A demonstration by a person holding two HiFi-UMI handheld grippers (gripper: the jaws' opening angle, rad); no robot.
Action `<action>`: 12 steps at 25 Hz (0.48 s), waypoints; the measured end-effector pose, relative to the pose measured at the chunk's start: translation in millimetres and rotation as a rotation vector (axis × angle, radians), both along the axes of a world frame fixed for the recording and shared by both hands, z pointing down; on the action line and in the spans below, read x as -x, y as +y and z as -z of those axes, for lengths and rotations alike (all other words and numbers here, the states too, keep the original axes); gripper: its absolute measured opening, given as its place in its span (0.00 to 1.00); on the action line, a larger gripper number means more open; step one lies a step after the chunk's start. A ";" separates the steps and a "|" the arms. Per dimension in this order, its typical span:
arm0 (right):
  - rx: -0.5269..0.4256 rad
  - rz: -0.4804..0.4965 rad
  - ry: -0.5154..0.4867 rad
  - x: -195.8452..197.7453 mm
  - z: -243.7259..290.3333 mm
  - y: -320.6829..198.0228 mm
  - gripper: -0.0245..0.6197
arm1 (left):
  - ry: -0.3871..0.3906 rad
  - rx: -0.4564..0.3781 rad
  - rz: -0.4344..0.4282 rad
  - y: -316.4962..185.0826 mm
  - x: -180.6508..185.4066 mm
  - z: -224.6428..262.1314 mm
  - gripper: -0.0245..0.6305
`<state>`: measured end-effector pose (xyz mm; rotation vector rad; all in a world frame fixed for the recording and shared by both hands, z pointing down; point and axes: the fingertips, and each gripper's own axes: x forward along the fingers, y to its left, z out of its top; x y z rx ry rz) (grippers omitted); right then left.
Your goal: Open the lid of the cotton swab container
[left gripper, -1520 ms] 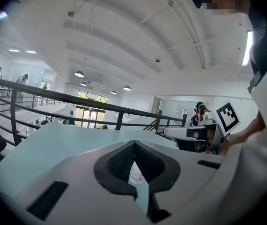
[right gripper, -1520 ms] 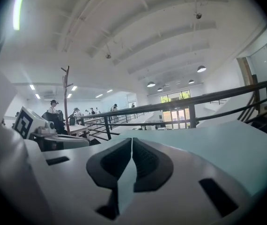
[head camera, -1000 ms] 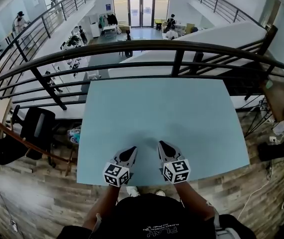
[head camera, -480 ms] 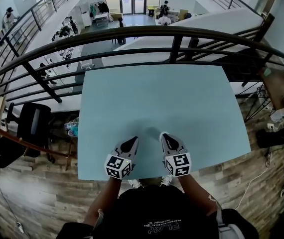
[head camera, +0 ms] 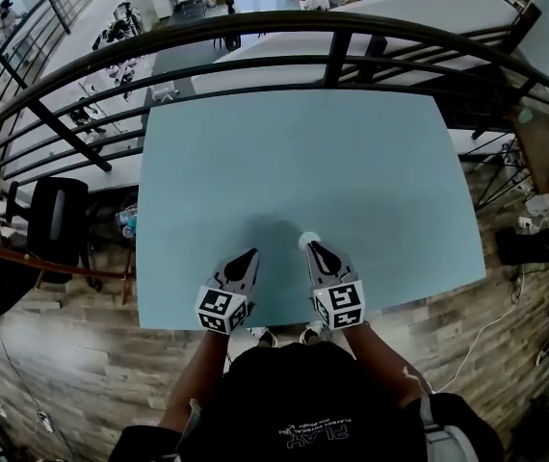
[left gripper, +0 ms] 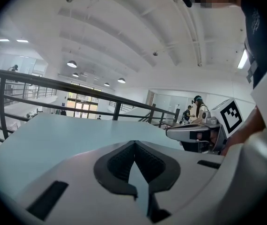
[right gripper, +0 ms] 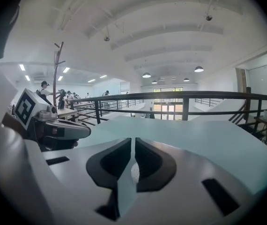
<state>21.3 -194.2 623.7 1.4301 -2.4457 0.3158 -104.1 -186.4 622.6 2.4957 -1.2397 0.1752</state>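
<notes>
A small round white container [head camera: 307, 241] sits on the light blue table [head camera: 352, 162], close to the near edge. My right gripper [head camera: 312, 246] hovers just behind it, tips almost over it, jaws shut with nothing held. In the right gripper view a pale speckled patch of the container [right gripper: 134, 171] shows low through the slit below the shut right gripper [right gripper: 133, 140]. My left gripper [head camera: 251, 253] floats to the left, a hand's width from the container, also shut and empty. The left gripper [left gripper: 134, 143] sees only bare table beyond its tips, with the right gripper [left gripper: 194, 132] beside it.
A dark metal railing [head camera: 332, 29] curves round the table's far side, with a drop to a lower floor beyond it. A black chair [head camera: 51, 221] stands left of the table. The left gripper [right gripper: 61, 128] shows at the left of the right gripper view.
The head view has tipped further down, so the table sits higher in the picture. The white container now shows at the right gripper's tip. Both grippers keep about the same pose.
</notes>
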 end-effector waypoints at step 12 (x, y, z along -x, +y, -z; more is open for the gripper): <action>0.066 0.006 0.015 -9.0 -36.8 12.3 0.26 | -0.002 0.054 0.015 -0.1 -5.9 -30.9 0.06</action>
